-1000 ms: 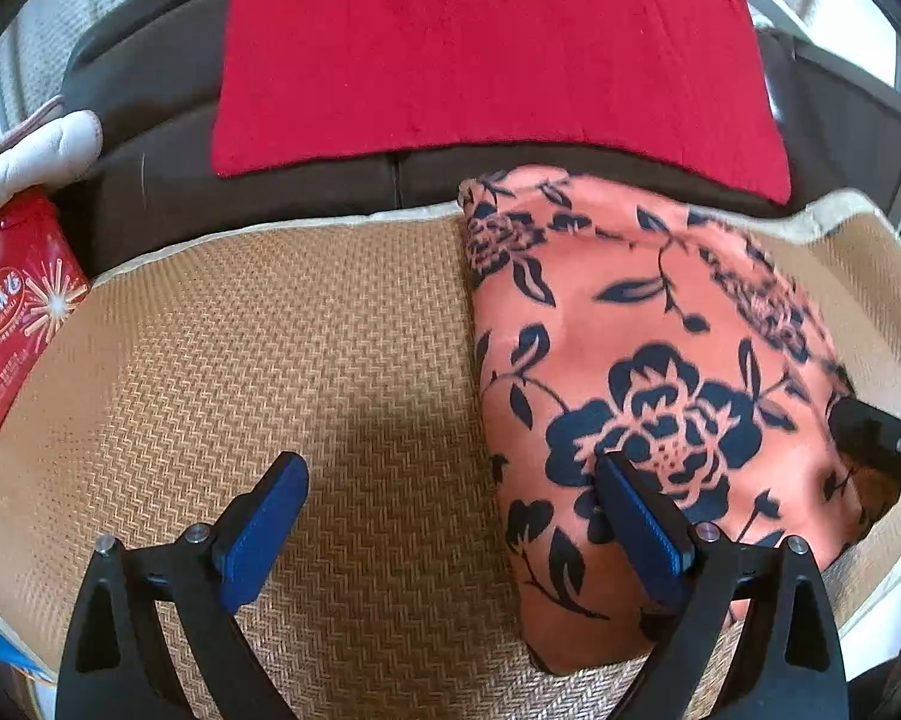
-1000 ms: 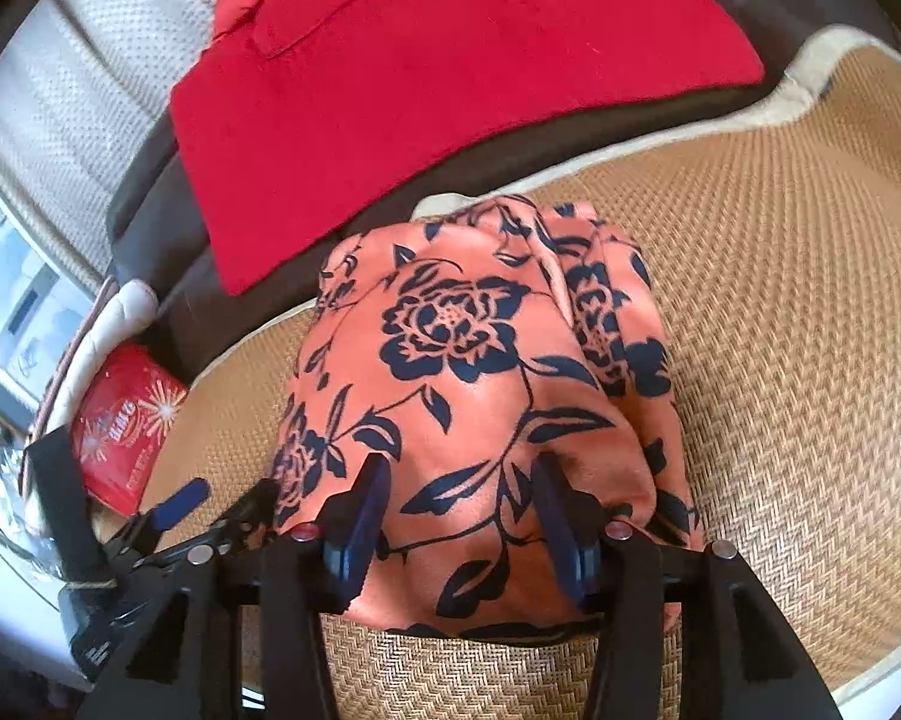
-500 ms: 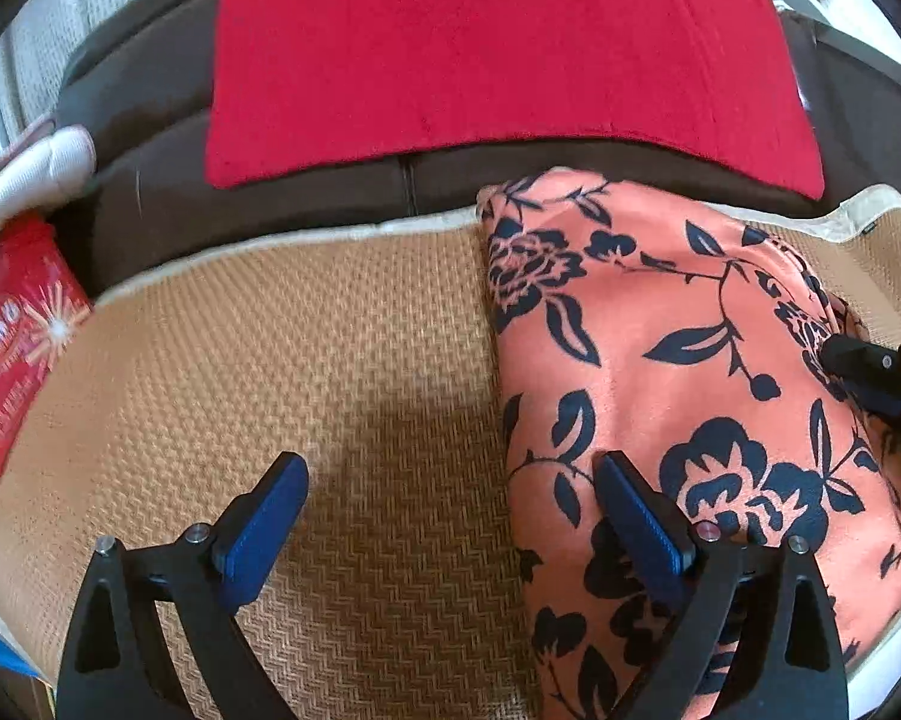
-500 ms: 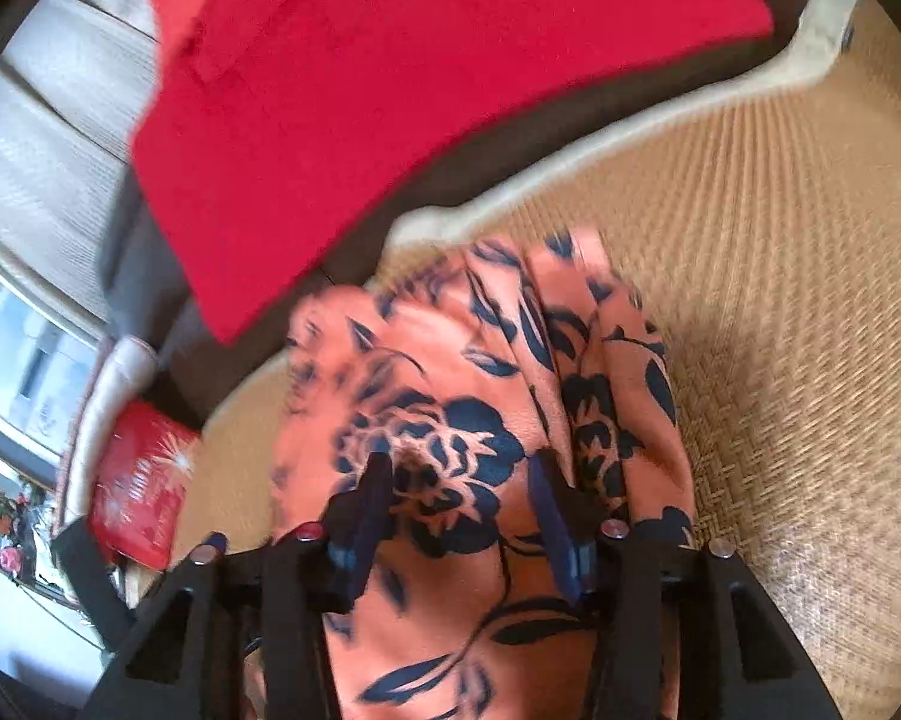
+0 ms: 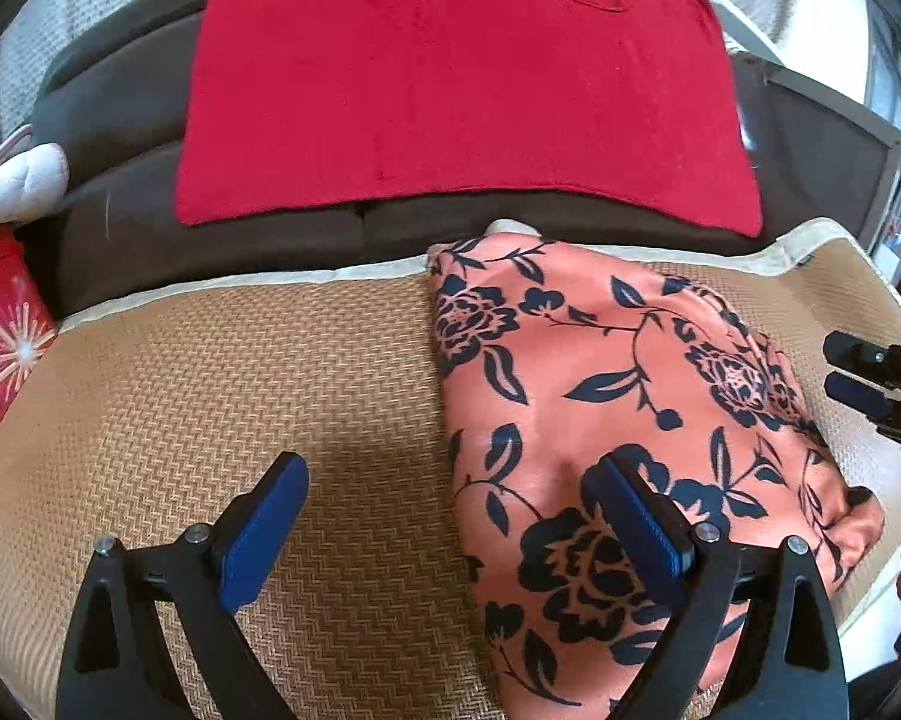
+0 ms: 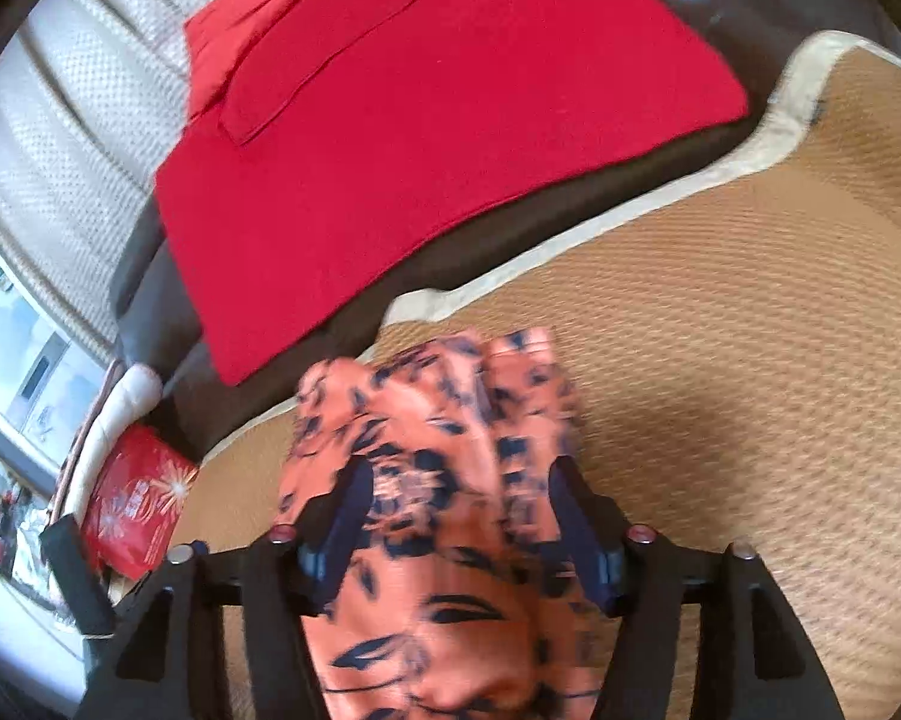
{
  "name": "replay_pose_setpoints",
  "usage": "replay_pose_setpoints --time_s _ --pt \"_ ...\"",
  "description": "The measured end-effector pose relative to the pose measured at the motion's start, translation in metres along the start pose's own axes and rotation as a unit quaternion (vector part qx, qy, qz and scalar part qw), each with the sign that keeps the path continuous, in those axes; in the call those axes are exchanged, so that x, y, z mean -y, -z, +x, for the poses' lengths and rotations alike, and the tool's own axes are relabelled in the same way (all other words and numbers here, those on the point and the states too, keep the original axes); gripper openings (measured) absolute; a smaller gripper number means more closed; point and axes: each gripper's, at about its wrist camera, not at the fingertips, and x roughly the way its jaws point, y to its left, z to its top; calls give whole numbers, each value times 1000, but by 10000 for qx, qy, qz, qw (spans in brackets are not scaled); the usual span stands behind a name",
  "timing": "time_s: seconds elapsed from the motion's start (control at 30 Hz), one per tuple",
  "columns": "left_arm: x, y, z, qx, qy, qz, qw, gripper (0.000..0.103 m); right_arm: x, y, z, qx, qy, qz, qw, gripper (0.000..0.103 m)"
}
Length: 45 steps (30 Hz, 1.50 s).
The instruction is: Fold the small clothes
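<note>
An orange-pink garment (image 5: 618,396) printed with dark navy roses and leaves is being shown on a tan woven mat (image 5: 222,396) edged in cream. Behind the mat, a plain red cloth (image 5: 450,96) is being displayed over a dark brown cushion (image 5: 120,96). Left of the mat, a red packet (image 5: 0,324) with white starbursts is being seen.

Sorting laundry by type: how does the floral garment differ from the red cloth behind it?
The floral garment is orange with dark flowers; the red cloth is plain. The garment lies rumpled on the woven mat, while the red cloth lies flat on the dark cushion. The garment sits between the right tongs; nothing touches the cloth. Both are soft fabric.
</note>
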Motion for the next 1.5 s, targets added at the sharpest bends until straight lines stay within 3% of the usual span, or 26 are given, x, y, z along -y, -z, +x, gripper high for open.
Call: replay_pose_setpoints --time_s 0.23,0.57,0.97,1.2,1.33,1.43,1.5 --pt "0 -3 7 -49 51 -1 10000 97 44 -3 -4 -139 -225 629 9977 69" --pt "5 -6 31 -179 270 -43 9995 97 62 6 15 -656 -569 800 9930 70" --pt "-4 -17 43 -249 613 -309 9973 97 40 15 42 -1021 -1062 628 9871 71" --pt "-1 -21 42 -211 862 -298 9956 97 20 24 52 -1053 -1106 415 9874 76" --pt "-1 -21 47 -350 1345 -401 9895 97 15 26 56 -1042 -1124 395 9874 76" --pt "-4 -17 62 -793 1942 -699 9752 97 15 28 55 -1034 -1131 382 9874 76" --pt "-5 -14 70 -1042 2063 -855 9692 97 18 30 51 -1027 -1134 370 9875 76"
